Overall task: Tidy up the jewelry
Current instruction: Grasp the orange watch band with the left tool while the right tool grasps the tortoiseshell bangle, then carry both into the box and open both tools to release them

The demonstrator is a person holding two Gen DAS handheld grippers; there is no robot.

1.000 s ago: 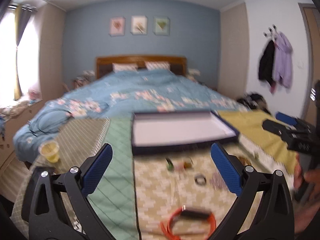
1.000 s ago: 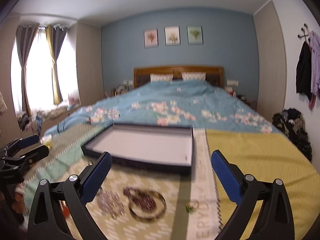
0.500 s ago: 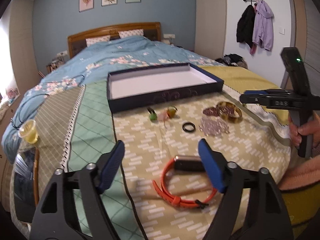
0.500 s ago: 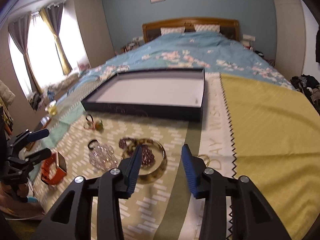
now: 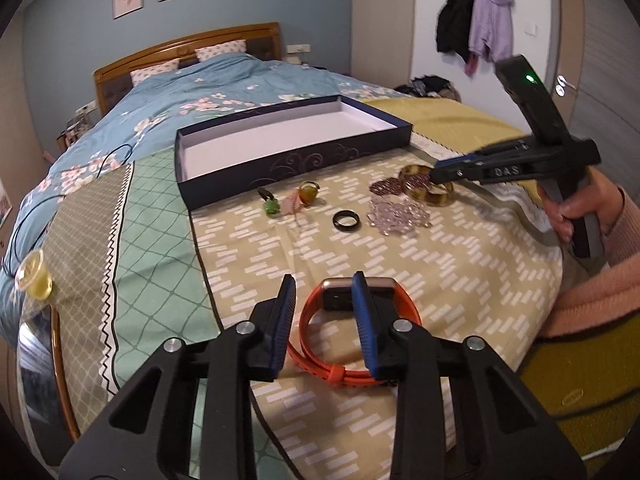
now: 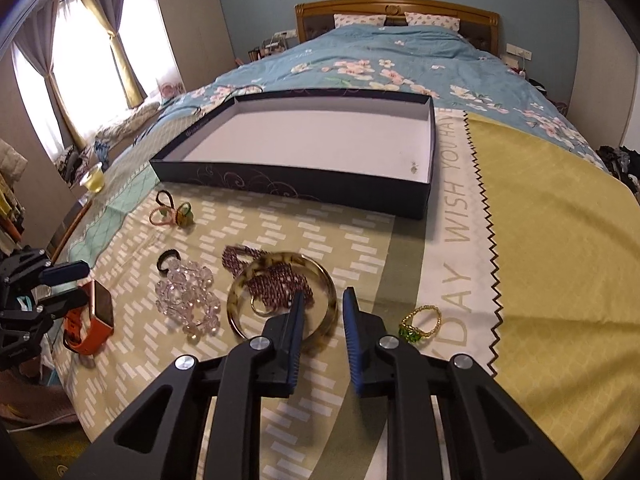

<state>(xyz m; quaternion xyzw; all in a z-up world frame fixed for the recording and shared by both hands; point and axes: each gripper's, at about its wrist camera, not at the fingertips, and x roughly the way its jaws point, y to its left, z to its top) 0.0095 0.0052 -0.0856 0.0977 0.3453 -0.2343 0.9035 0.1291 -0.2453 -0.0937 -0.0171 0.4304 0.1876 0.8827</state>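
Note:
An orange smartwatch lies on the patterned cloth near me. My left gripper straddles it with its jaws closing; a gap still shows beside the strap. The same gripper appears at the left edge of the right wrist view, next to the watch. My right gripper is closing over the near rim of a tortoiseshell bangle, one finger inside the ring and one outside, not pressing. A purple bead bracelet lies inside the bangle. The dark, white-lined tray stands behind.
On the cloth lie a clear bead bracelet, a black ring, a gold ring with green stones and small hair ties. A cup of yellow liquid stands at the left. A hand holds the right gripper.
Both grippers tipped down and sank toward the cloth while their jaws narrowed from wide open. The left now straddles the watch and the right straddles the bangle's rim.

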